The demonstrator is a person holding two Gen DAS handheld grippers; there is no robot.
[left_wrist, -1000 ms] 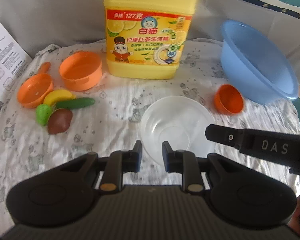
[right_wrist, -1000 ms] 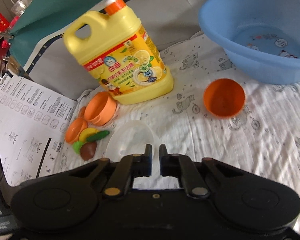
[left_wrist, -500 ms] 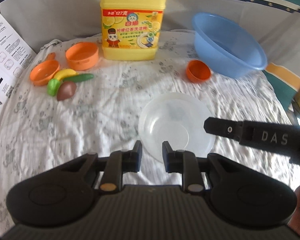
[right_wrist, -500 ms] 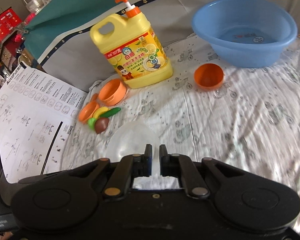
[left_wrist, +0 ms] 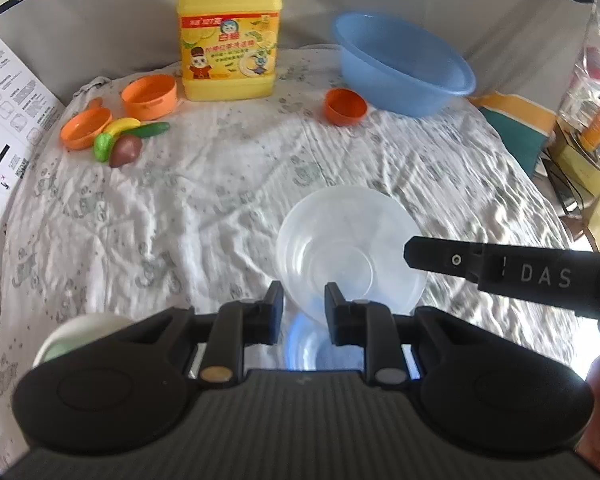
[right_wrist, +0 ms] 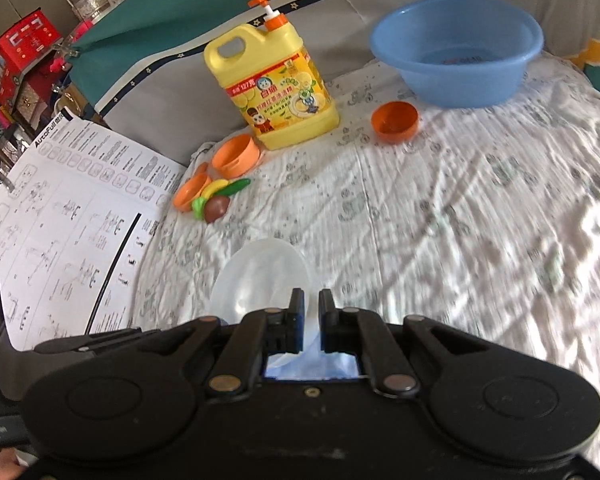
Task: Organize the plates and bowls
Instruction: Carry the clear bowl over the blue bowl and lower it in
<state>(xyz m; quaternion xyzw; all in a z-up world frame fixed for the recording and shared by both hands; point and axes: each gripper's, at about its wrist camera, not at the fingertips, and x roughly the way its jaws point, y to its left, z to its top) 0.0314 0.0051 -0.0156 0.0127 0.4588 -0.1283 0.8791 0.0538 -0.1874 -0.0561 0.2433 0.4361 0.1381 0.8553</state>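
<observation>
So both tongs clamp the clear bowl: left tongs on its near rim, right tongs on the opposite edge. Likely the two-sided grip keeps the flimsy plastic level, clear of the orange bowls far ahead.

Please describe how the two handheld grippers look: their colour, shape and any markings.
Both are matte black plastic. The left gripper and the right gripper each have two short blocky fingers on linkage arms with round metal pivot pins, and rounded disc-shaped lobes on a ribbed base. In the left wrist view, the right gripper's side bears pale letters "DAS" and a small screw.
</observation>
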